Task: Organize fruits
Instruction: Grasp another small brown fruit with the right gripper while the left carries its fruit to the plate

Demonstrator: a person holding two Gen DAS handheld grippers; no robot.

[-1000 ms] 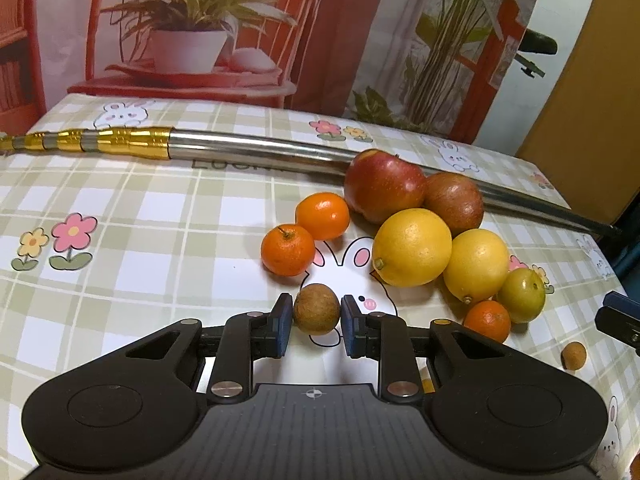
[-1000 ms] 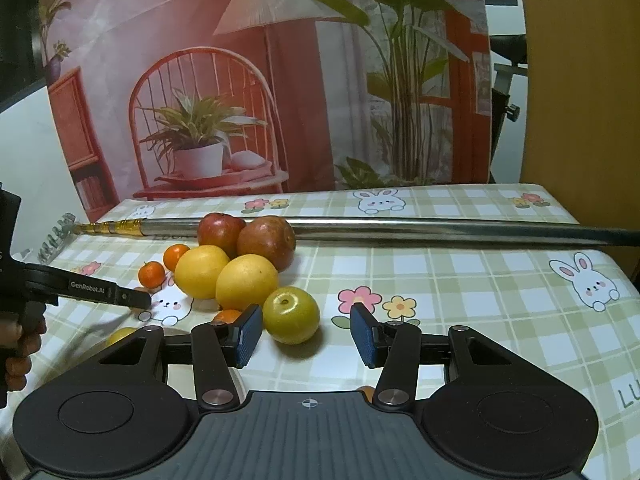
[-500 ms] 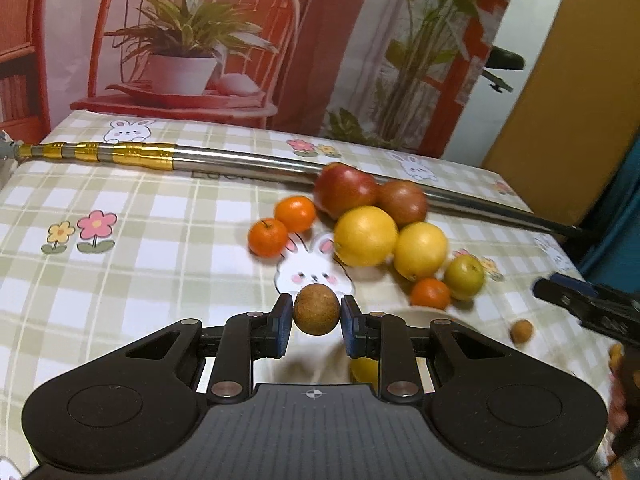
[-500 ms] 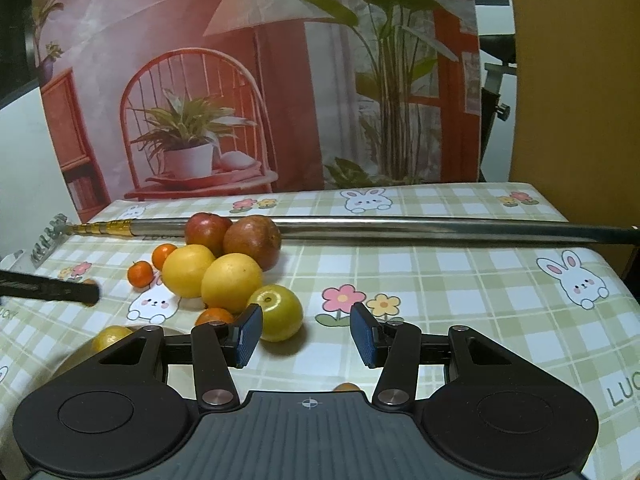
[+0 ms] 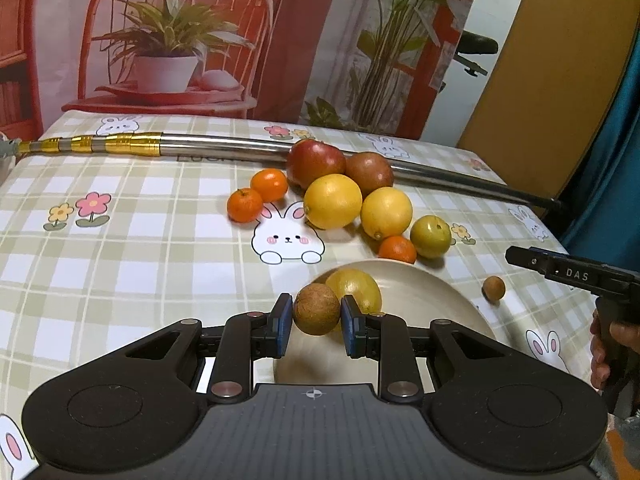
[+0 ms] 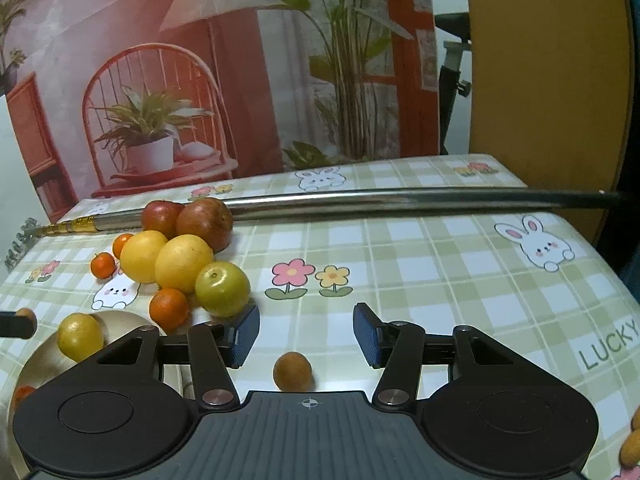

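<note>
My left gripper (image 5: 316,322) is shut on a small brown round fruit (image 5: 316,309), held over the near rim of a cream plate (image 5: 432,300). A yellow fruit (image 5: 356,289) lies in that plate. Behind it sits a pile of red apples (image 5: 316,162), yellow citrus (image 5: 332,200), tangerines (image 5: 245,205) and a green fruit (image 5: 430,237). My right gripper (image 6: 306,336) is open and its jaws are opening, with nothing between the pads. A second brown fruit (image 6: 292,371) lies on the cloth just behind its fingertips. The green fruit (image 6: 222,289) sits beside its left finger.
A long metal pole (image 5: 224,147) with gold bands lies across the back of the table. The table's right edge (image 6: 600,248) is close. More brown fruits (image 6: 632,440) show at the bottom right corner. A printed backdrop stands behind.
My left gripper has drawn back from the pile with the brown fruit and now hangs over the plate. My right gripper shifted, so the green fruit moved left and a brown fruit appeared.
</note>
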